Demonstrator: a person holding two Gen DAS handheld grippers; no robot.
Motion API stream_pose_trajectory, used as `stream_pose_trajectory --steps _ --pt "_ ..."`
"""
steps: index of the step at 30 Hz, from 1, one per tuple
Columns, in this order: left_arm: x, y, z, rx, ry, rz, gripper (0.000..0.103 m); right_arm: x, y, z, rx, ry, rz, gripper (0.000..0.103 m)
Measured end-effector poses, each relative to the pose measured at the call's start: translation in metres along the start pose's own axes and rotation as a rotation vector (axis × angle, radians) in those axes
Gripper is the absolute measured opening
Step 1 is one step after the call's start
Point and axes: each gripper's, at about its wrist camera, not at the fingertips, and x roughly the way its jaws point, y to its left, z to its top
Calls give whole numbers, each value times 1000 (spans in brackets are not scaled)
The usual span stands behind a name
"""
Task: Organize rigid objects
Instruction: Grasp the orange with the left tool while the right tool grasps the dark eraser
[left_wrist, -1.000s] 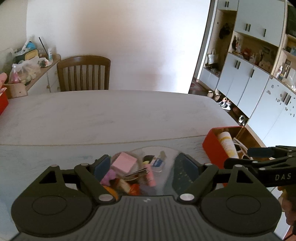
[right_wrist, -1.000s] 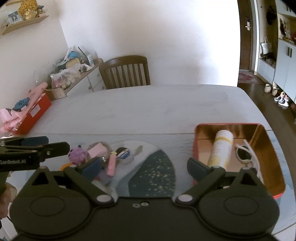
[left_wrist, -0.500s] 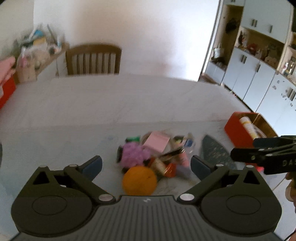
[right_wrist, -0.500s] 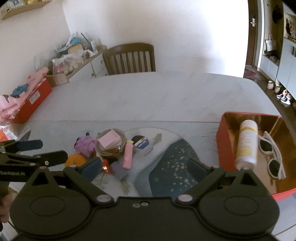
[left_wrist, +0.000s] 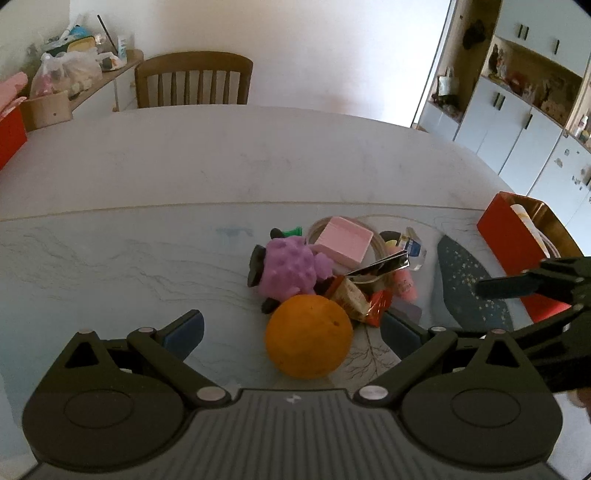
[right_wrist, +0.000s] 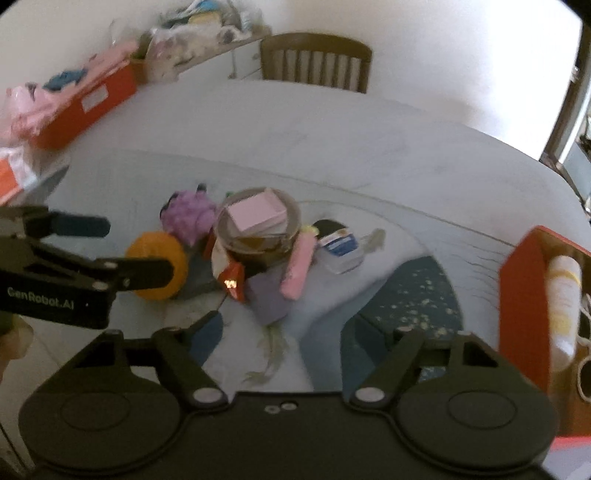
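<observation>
A pile of small things lies on the table: an orange (left_wrist: 308, 336), a purple bumpy toy (left_wrist: 290, 269), a pink box (left_wrist: 343, 242) on a round ring, a pink tube (right_wrist: 299, 267) and a red packet (right_wrist: 231, 278). My left gripper (left_wrist: 291, 328) stands open with the orange between its fingers, the pads clear of it. My right gripper (right_wrist: 284, 338) hovers just short of the pile. Its jaws are closing with nothing between them. At the right, a red tray (right_wrist: 517, 295) holds a white bottle (right_wrist: 563, 295) and sunglasses (right_wrist: 587, 369).
A wooden chair (left_wrist: 192, 83) stands at the far side of the table. A red box (right_wrist: 85, 103) with pink cloth sits at the far left. A cluttered sideboard (left_wrist: 66, 74) is behind it. White cupboards (left_wrist: 517, 110) line the right wall.
My left gripper opened wider and sank toward the table, bringing the orange between its fingers. My right gripper swung left from the tray toward the pile, rolled, and its jaws narrowed.
</observation>
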Motion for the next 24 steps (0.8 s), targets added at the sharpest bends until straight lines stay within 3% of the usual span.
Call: stream_pose_trajectory --steps 8,11,17,24 --pt "15 -1 0 5 19 1 101 22 6 5 -22 24 27 51" --pt "18 0 0 1 23 -1 101 25 9 5 -39 21 20 47" --pt "22 4 -1 -15 39 -8 86 27 15 8 -68 11 9 37" --pt "21 0 -1 5 42 -31 60 27 21 8 -83 9 12 20"
